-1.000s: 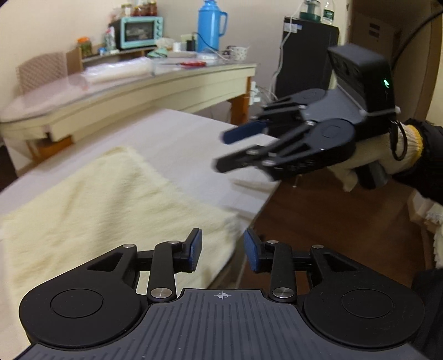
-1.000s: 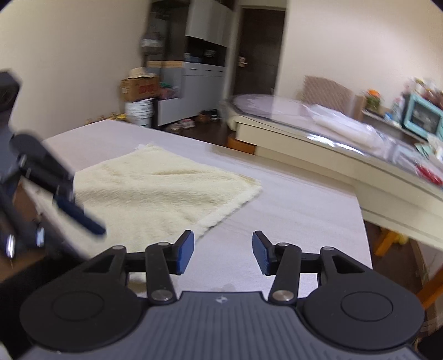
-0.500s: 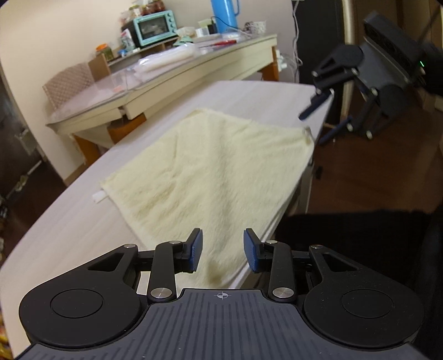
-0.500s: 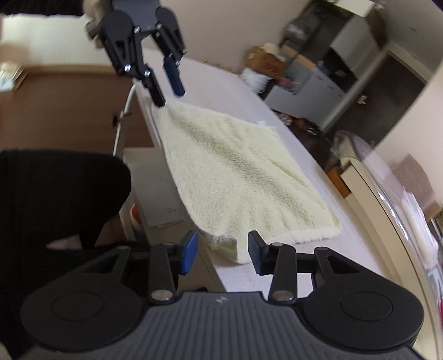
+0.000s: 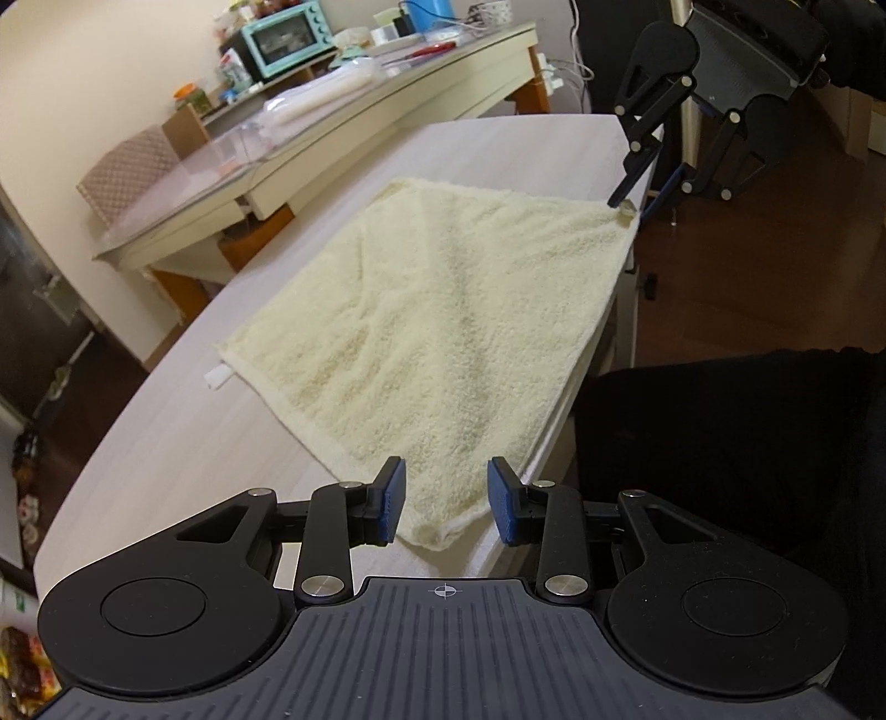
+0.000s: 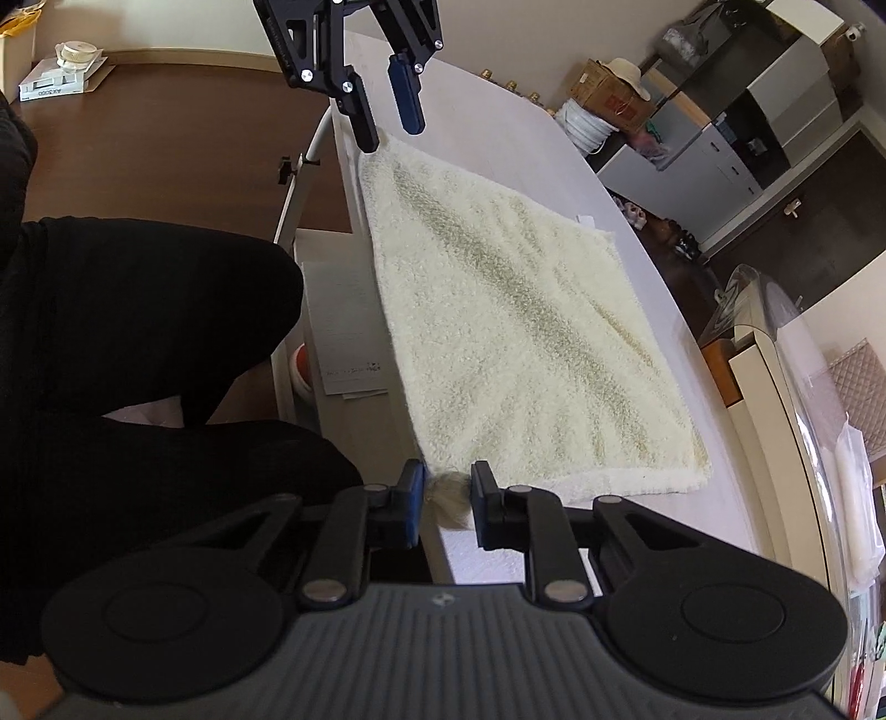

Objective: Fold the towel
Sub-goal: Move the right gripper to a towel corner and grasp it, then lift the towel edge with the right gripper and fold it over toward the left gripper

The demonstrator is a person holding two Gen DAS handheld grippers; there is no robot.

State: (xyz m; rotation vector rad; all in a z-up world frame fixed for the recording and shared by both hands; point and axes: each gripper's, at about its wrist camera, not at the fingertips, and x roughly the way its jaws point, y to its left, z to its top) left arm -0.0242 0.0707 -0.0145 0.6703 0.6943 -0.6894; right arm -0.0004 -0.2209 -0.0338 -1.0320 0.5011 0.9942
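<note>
A lived-in room with a cluttered side bench holding a small teal oven (image 5: 288, 36) fills the upper left of the left wrist view. In front of it a pale wood-grain counter (image 5: 166, 443) carries the towel (image 5: 443, 332), which lies flat and unfolded along the counter's near edge, running from the lower centre of that frame to its upper right.

The towel is cream terry, thick-piled and limp. I judge it light, soft and not slippery, so it should drape and sag wherever it is unsupported. The two corners on one edge are the sensible places to take hold, lifted together so the cloth hangs evenly.

In the right wrist view the right gripper (image 6: 447, 501) sits at the lower centre, its jaws having just been closing, with a bunched towel corner between them. The left pad touches the cloth; whether the right pad presses too I cannot tell, so the hold looks partial.

The left gripper (image 5: 444, 501) straddles the other near corner, jaws released and parted with the cloth between and below them, not pinched.

A person's dark-clad legs (image 6: 138, 360) fill the left of the right wrist view.
</note>
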